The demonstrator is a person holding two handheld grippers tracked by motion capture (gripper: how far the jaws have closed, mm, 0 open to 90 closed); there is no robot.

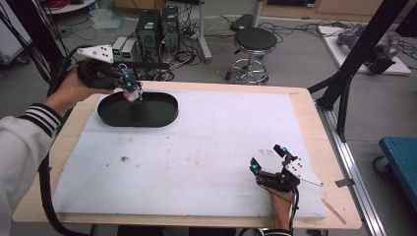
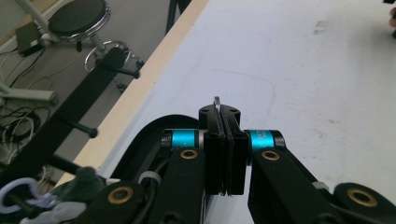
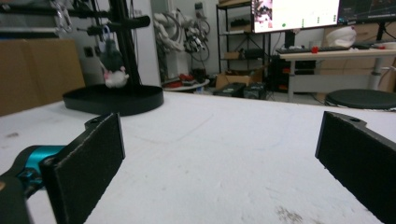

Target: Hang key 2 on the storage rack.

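Observation:
A black stand with an oval base [image 1: 147, 115] and a bar with pegs [image 1: 150, 65] is at the far left of the white mat. A grey and white plush toy [image 3: 112, 65] hangs by a ring from one peg [image 3: 122, 23]. My left gripper [image 1: 130, 88] hovers over the base beside the plush [image 1: 132, 95]. Its jaws are shut on a thin metal ring [image 2: 217, 100] that sticks out past the tips of this left gripper [image 2: 219, 116]. The plush [image 2: 79, 179] and a pale ring [image 2: 14, 191] lie below and behind them. My right gripper [image 1: 267, 157] rests open near the front right, and nothing lies between the pads of the right gripper [image 3: 219, 154].
The white mat [image 1: 206, 147] covers most of the wooden table [image 1: 307, 118]. A small dark speck [image 1: 124, 158] lies on the mat's left half. A round stool [image 1: 253, 42], computer cases and cables stand on the floor beyond the far edge. A black frame post [image 1: 354, 59] rises at the right.

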